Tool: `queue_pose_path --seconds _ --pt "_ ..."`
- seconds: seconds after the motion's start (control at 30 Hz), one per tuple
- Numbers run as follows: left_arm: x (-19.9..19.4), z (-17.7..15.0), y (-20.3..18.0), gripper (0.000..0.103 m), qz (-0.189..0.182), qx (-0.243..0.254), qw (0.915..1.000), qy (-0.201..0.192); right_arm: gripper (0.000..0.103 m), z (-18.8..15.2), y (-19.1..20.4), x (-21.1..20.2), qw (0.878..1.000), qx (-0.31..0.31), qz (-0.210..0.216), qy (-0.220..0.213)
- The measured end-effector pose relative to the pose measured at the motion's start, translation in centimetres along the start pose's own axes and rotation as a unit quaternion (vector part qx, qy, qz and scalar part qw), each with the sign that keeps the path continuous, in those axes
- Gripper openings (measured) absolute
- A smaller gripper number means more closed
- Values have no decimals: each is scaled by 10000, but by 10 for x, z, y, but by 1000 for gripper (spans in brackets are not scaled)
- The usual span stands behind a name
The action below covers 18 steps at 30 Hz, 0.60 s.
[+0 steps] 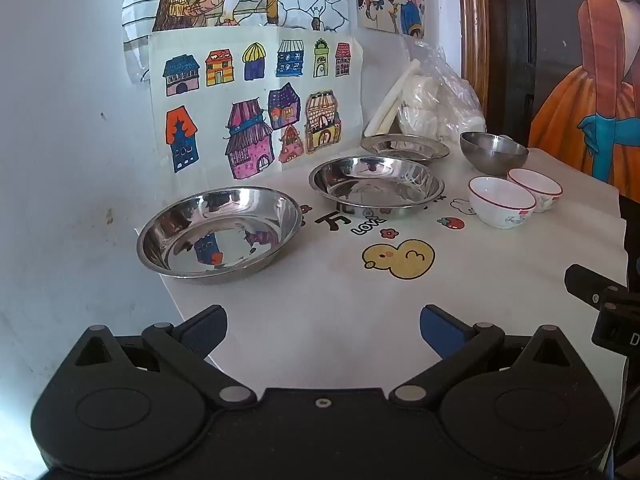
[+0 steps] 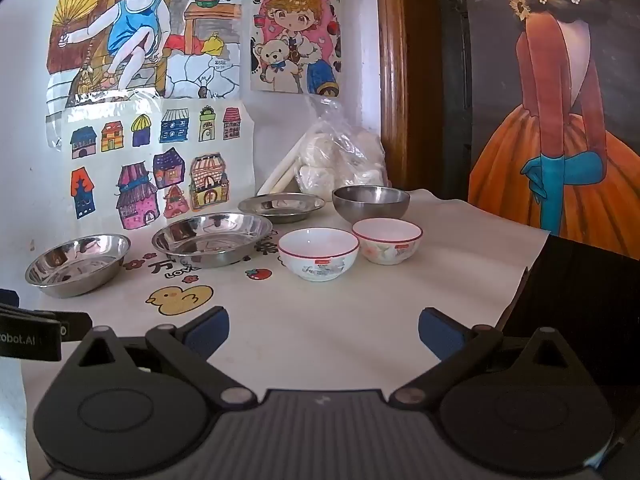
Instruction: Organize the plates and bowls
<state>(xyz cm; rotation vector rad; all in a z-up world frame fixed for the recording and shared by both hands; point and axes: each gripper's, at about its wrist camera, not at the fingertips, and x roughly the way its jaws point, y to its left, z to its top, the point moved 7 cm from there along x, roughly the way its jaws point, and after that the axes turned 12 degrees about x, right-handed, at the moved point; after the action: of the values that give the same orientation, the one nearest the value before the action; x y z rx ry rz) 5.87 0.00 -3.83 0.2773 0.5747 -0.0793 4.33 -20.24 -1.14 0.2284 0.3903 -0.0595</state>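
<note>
**Nothing stacked yet: plates and bowls all stand apart**

We judge the task to be at its very start. Three steel plates lie singly on the worktop: the near plate at the left edge, the middle plate beyond it, and the far plate by the wall. None sits in another. To their right we see a steel bowl and two white bowls with red rims, the nearer white bowl and the farther white bowl, just beside each other, though we cannot tell if they touch. So every piece is left for us to gather, presumably plates with plates and bowls with bowls.

Our left hand-held gripper hangs over the bare front of the worktop with its jaws spread wide and nothing between them; our right hand-held gripper does the same.

As for writing, the cloth on the worktop shows "LOVE" beside Chinese characters, one reading "万". A poster on the wall is headed "MORNI…", cut short. The body of the left hand-held gripper, seen from the right wrist, reads "robot.AI". The small red labels on the white bowls are too small for us to read.
</note>
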Motion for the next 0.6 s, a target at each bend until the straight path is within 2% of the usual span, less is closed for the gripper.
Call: queue_pose_path --seconds 0.6 --pt "-1 0 -2 102 -9 -17 10000 12 103 1 -3 -2 10000 19 8 -20"
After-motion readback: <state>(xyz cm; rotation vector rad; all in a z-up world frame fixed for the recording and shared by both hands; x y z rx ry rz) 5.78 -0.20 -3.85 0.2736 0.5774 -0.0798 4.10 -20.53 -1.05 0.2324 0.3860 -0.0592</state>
